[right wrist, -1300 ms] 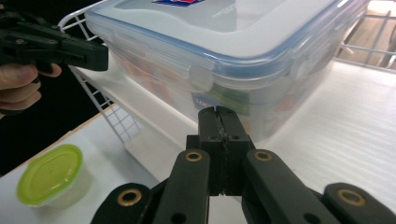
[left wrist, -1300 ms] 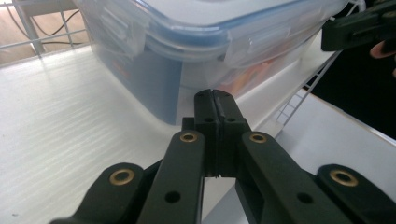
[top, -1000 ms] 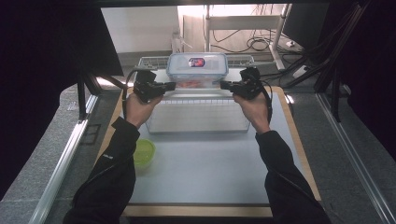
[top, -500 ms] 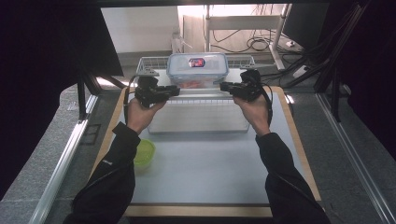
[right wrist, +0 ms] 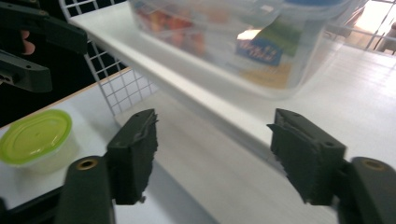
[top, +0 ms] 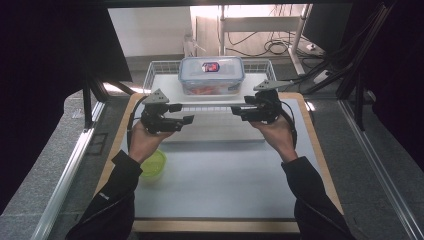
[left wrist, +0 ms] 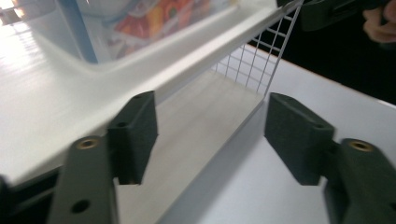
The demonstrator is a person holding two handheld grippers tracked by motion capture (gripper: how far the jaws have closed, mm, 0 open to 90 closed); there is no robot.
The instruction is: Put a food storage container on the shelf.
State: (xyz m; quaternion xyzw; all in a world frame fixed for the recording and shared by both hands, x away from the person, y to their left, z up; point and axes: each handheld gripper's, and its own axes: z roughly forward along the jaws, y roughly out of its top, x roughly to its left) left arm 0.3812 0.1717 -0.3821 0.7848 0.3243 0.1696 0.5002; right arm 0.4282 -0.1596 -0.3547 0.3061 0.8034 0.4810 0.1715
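Both grippers have drawn back from the clear food container on the white shelf; left gripper and right gripper have just been opening, nothing between them.

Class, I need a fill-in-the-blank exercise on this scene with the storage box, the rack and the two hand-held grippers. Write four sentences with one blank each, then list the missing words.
1. The clear storage box stands on the white wire rack's ____ shelf.
2. The small tub near the person's left wrist has a ____ lid.
3. The jaws of the left hand-held gripper stand ____, with nothing between them.
4. The right hand-held gripper holds ____.

Missing words: top; green; open; nothing
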